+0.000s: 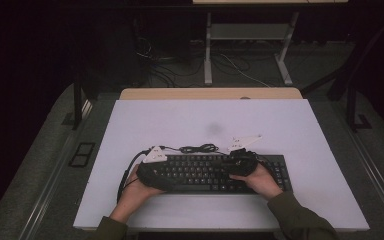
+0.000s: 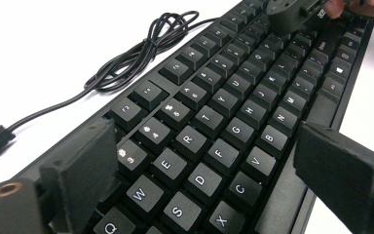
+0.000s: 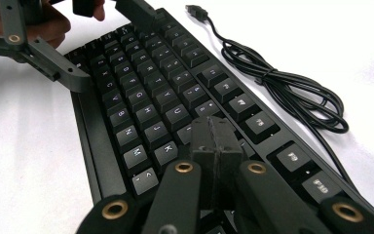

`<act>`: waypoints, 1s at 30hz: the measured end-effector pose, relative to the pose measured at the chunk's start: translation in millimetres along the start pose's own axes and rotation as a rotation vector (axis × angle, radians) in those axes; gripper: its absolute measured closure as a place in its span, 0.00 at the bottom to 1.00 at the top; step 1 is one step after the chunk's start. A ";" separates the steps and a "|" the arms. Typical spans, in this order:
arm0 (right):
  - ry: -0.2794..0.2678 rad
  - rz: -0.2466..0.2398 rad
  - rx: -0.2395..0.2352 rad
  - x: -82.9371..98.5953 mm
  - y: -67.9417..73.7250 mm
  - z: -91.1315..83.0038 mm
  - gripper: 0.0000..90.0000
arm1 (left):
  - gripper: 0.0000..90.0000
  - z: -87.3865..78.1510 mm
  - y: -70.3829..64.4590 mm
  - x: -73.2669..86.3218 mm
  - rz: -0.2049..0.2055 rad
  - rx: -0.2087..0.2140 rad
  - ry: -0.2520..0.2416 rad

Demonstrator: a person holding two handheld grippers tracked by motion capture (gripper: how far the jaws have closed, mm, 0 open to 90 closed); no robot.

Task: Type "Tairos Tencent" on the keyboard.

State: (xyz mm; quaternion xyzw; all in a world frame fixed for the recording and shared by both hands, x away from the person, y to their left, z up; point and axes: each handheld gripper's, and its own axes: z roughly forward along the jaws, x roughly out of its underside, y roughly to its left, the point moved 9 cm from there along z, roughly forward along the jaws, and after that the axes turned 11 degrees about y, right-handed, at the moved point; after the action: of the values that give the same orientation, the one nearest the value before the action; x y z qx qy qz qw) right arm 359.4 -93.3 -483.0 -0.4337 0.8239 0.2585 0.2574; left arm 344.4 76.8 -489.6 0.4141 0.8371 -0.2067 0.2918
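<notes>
A black keyboard (image 1: 205, 172) lies near the front of the white table (image 1: 205, 120), with its black cable (image 1: 200, 148) coiled just behind it. My left gripper (image 1: 152, 167) stands open over the keyboard's left end. In the left gripper view its jaws straddle the keyboard (image 2: 233, 112) from back edge to front edge, around the Q-to-C keys; whether they touch it I cannot tell. My right gripper (image 3: 214, 141) is shut with nothing between its jaws, its tip low over the keys (image 3: 141, 97) right of centre. The left gripper (image 3: 109, 46) appears farther off in the right gripper view.
The cable (image 3: 282, 92) ends in a loose USB plug (image 3: 197, 10) on the table behind the keyboard. Bare white table stretches behind and to both sides. Beyond the table's far edge stand a desk frame (image 1: 250, 40) and floor cables.
</notes>
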 end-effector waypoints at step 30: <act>0.068 -0.020 0.028 1.2 1.0 18.2 0.99 | 0.01 -8.5 5.0 -0.2 -0.003 -0.020 -0.020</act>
State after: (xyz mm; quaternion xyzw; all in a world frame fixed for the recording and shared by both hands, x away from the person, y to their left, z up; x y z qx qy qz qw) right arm 361.5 -81.7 -496.8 -0.4466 0.8314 0.2294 0.2381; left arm 345.9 84.5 -483.7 0.4079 0.8367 -0.2031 0.3039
